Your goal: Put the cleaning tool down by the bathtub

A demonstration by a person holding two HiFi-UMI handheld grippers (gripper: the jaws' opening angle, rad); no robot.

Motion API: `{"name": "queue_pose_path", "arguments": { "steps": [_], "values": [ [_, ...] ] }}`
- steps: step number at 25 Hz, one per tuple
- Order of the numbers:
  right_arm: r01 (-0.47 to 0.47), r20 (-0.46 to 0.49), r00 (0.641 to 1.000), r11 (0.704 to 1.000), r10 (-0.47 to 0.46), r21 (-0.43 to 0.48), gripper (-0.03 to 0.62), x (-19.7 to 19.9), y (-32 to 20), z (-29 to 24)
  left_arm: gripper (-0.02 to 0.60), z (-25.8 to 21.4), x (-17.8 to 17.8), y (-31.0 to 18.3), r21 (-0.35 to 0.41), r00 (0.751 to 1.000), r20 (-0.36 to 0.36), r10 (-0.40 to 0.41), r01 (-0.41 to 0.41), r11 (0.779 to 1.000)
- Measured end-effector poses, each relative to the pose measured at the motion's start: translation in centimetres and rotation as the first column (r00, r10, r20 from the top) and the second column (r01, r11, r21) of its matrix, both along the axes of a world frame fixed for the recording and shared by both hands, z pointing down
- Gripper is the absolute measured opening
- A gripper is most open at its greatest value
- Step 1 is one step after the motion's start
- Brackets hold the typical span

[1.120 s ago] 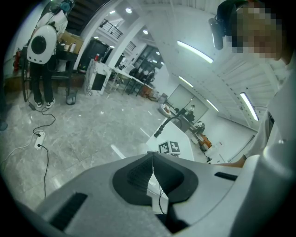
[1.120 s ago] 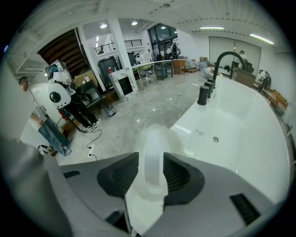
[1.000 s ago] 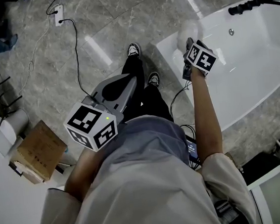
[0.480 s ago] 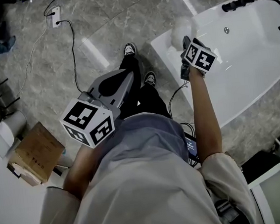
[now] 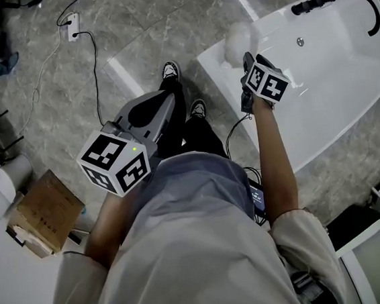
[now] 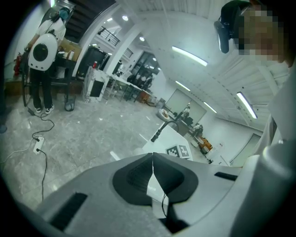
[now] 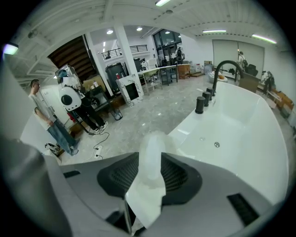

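Cleaning tool [image 7: 149,185] pinched in right tool [image 7: 151,159], above bathtub [image 5: 212,63] rim; left tool [image 6: 152,159] pressed together

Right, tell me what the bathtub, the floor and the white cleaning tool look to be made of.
The bathtub looks like glossy white acrylic or enamel: smooth moulded curves, sheen; which one I cannot tell. The floor looks like polished grey stone or marble-look tile: veining, bright light reflections. The cleaning tool seems soft white cloth or fleece: fuzzy, limp edges.
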State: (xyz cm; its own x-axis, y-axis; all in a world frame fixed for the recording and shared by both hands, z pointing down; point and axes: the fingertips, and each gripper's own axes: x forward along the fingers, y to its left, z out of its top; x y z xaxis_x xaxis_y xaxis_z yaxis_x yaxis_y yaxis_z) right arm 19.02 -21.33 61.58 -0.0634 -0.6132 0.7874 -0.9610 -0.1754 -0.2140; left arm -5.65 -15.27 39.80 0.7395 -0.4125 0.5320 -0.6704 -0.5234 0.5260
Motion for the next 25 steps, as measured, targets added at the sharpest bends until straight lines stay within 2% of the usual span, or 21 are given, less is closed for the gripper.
{"name": "queue_pose_path", "arguments": {
  "steps": [15,17,22,25],
  "values": [
    [0.030,0.049,0.998,0.996,-0.034,0.086,0.120,-0.1,2.6,-4.6,0.009,-0.7,0.5,1.0,0.041,1.000,-0.010,-0.024,0.024,0.999],
    [0.039,0.072,0.996,0.994,-0.046,0.101,0.112,-0.5,2.9,-5.2,0.009,-0.9,0.7,1.2,0.046,0.999,-0.015,-0.030,0.031,0.998],
    [0.027,0.198,0.979,0.992,-0.052,0.126,0.091,-2.1,4.2,-7.0,0.009,-0.9,1.1,1.7,0.065,0.999,-0.008,-0.041,0.041,0.997],
    [0.056,0.208,0.974,0.987,-0.086,0.150,0.083,-2.5,4.7,-8.0,0.009,-1.0,1.6,2.0,0.073,0.999,-0.012,-0.045,0.046,0.996]
  ]
}}
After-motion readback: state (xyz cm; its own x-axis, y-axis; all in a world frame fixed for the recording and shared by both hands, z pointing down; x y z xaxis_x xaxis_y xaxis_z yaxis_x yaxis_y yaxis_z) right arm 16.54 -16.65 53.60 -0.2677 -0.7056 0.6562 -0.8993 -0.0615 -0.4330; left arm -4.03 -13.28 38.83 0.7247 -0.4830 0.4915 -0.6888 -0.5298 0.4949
